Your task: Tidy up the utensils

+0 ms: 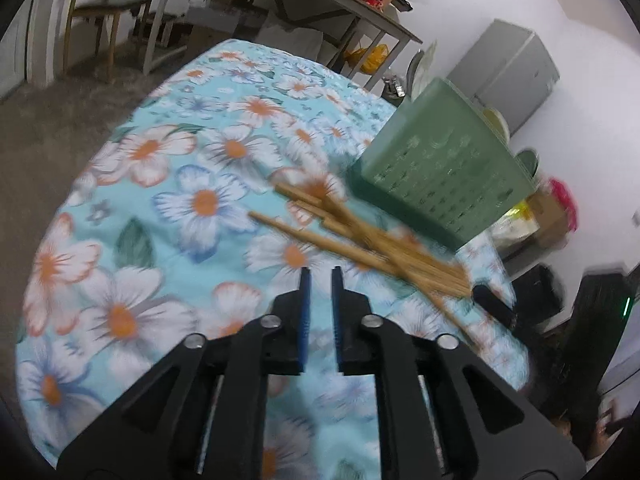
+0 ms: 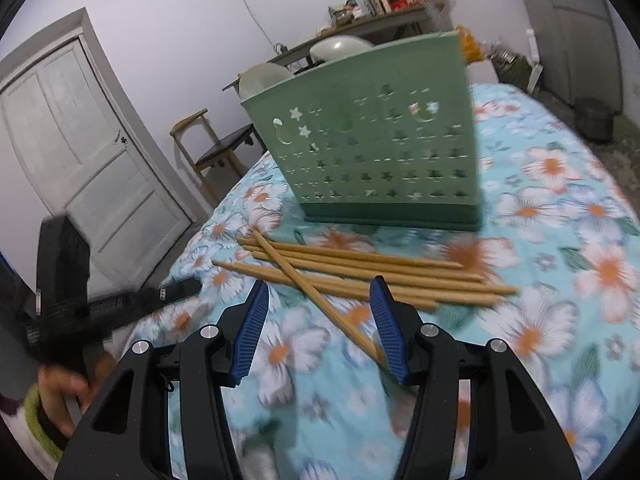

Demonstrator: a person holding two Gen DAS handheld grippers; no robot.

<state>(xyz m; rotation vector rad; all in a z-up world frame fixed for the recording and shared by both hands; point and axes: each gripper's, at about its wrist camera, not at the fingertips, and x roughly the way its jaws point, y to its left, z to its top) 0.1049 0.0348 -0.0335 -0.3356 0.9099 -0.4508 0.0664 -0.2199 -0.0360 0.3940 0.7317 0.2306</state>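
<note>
Right wrist view: right gripper (image 2: 318,320), released, fingers spread wide, nothing held. Chopsticks (image 2: 360,276), wooden, a loose bundle lying flat on the worktop (image 2: 560,240), directly ahead at 12 o'clock; long axes run roughly 9 to 3 o'clock, across the fingers. One stray stick crosses the pile diagonally, its near tip lying by the right finger. Green perforated utensil holder (image 2: 380,152) stands upright just beyond the bundle. Left gripper (image 1: 318,280), nearly closed and empty, has the bundle at 1 o'clock; the right is judged nearer. Surface: blue floral cloth. Room: white door, chair, cluttered side table, grey cabinet.
</note>
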